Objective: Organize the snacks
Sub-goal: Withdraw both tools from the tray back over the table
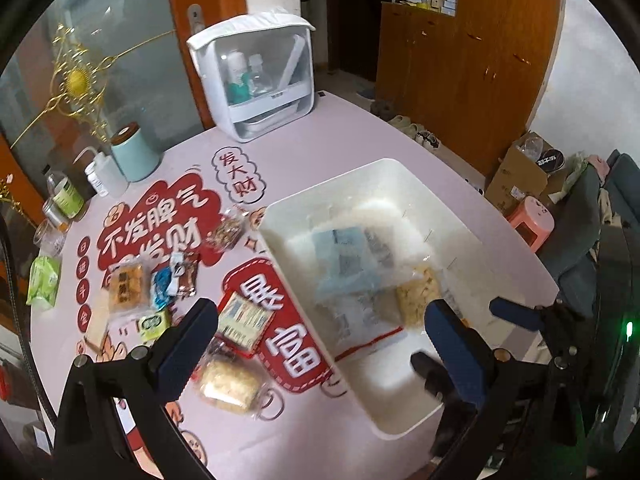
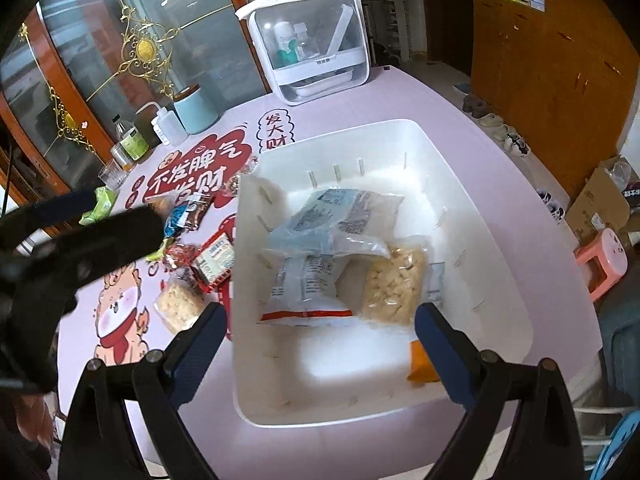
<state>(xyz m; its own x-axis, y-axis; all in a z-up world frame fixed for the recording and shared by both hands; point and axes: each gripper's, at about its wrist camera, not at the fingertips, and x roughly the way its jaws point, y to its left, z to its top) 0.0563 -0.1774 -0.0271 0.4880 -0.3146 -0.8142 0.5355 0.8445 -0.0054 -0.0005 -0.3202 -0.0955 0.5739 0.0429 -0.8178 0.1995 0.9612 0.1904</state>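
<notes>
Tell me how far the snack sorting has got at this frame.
Partly done. The white bin already holds a blue-and-clear packet, a pale puffed-snack bag and an orange packet. Nothing is in hand: the left gripper and right gripper both stand open and empty. Left on the table: the green packet, a yellow cracker pack, a rice-crisp bag and several small sweets.

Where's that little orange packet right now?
The orange packet is inside the white bin, in its near right corner, close below the puffed rice snack. Only the right wrist view shows it.
</notes>
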